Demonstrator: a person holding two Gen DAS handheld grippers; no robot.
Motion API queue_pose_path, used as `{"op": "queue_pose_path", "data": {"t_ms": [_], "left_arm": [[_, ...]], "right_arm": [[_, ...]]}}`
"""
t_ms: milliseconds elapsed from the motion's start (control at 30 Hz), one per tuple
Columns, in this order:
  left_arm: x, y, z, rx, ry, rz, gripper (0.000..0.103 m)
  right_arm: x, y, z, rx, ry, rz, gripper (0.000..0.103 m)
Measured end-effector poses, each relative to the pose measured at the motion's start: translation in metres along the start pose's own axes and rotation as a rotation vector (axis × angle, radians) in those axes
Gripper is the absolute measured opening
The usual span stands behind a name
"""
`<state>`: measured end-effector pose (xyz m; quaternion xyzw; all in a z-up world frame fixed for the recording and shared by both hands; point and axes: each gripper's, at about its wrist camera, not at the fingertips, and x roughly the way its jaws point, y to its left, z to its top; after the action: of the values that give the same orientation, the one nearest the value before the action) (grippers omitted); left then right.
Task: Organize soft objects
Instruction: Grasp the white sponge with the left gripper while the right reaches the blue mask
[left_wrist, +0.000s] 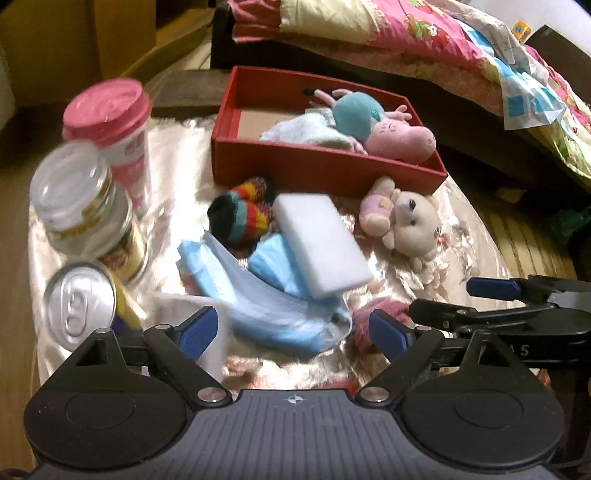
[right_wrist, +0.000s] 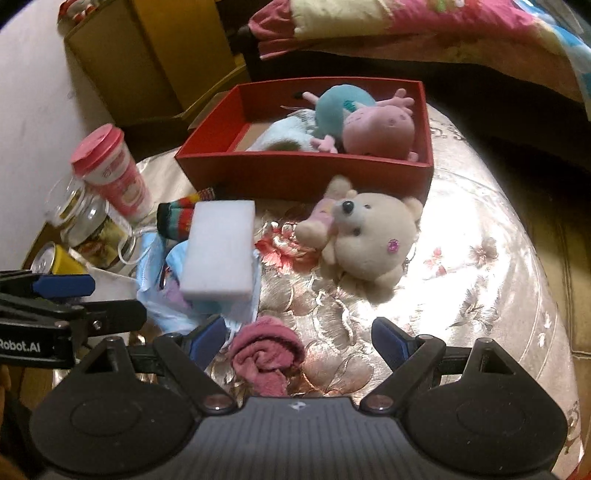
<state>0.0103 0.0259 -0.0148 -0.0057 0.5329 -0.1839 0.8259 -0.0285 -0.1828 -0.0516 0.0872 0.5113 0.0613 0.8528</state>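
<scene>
A red box (left_wrist: 321, 168) (right_wrist: 295, 173) at the back of the table holds a pink pig plush (left_wrist: 399, 138) (right_wrist: 376, 129) and a pale blue cloth (left_wrist: 303, 131). In front of it lie a beige teddy bear (left_wrist: 413, 221) (right_wrist: 369, 236), striped socks (left_wrist: 243, 210) (right_wrist: 177, 218), a white sponge block (left_wrist: 321, 240) (right_wrist: 221, 251) on blue face masks (left_wrist: 266, 306) (right_wrist: 162, 295), and a rolled pink sock (right_wrist: 266, 354). My left gripper (left_wrist: 291, 328) is open over the masks. My right gripper (right_wrist: 299, 339) is open around the pink sock, not touching it.
On the left stand a pink-lidded cup (left_wrist: 114, 129) (right_wrist: 114, 173), a glass jar (left_wrist: 85, 214) (right_wrist: 88, 225) and a yellow drink can (left_wrist: 85, 302) (right_wrist: 59, 258). A floral satin cloth (right_wrist: 461, 258) covers the round table. A patterned quilt (left_wrist: 424, 33) lies behind.
</scene>
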Motion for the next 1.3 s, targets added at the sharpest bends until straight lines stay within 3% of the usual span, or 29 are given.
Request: {"op": "queue_pose_path", "data": {"t_ms": [100, 167, 367, 467, 667, 867, 933, 1000, 1067, 1167, 1300], "left_arm": [[0.004, 0.018, -0.005, -0.115, 0.047, -0.08, 0.086], [0.007, 0.026, -0.005, -0.18, 0.053, -0.093, 0.086], [-0.005, 0.028, -0.009, -0.142, 0.011, -0.053, 0.086], [-0.011, 0.031, -0.013, -0.08, 0.005, -0.041, 0.086], [0.011, 0.02, -0.019, 0.13, 0.031, 0.07, 0.087], [0.034, 0.008, -0.018, 0.335, 0.008, 0.193, 0.097], [0.038, 0.0, -0.02, 0.394, 0.003, 0.221, 0.094], [0.038, -0.007, -0.02, 0.445, 0.005, 0.164, 0.083], [0.045, -0.009, -0.019, 0.442, 0.052, 0.14, 0.083], [0.058, -0.004, -0.021, 0.45, 0.095, 0.203, 0.08], [0.065, 0.005, -0.021, 0.404, 0.142, 0.199, 0.082]], "right_arm": [[0.004, 0.003, -0.002, -0.012, 0.02, 0.013, 0.065], [0.006, 0.005, -0.003, -0.017, 0.029, 0.035, 0.065], [0.009, 0.014, -0.006, -0.051, 0.038, 0.05, 0.064], [0.007, 0.014, -0.005, -0.046, 0.044, 0.083, 0.064], [0.001, 0.011, -0.003, -0.013, 0.024, 0.105, 0.064], [0.006, 0.007, -0.005, 0.029, 0.06, 0.149, 0.064], [0.006, 0.007, -0.005, 0.034, 0.06, 0.158, 0.064], [0.006, 0.006, -0.005, 0.039, 0.062, 0.169, 0.064], [0.006, 0.006, -0.005, 0.042, 0.063, 0.18, 0.064], [0.006, 0.003, -0.005, 0.053, 0.065, 0.189, 0.064], [0.004, -0.002, -0.005, 0.079, 0.066, 0.211, 0.064]]}}
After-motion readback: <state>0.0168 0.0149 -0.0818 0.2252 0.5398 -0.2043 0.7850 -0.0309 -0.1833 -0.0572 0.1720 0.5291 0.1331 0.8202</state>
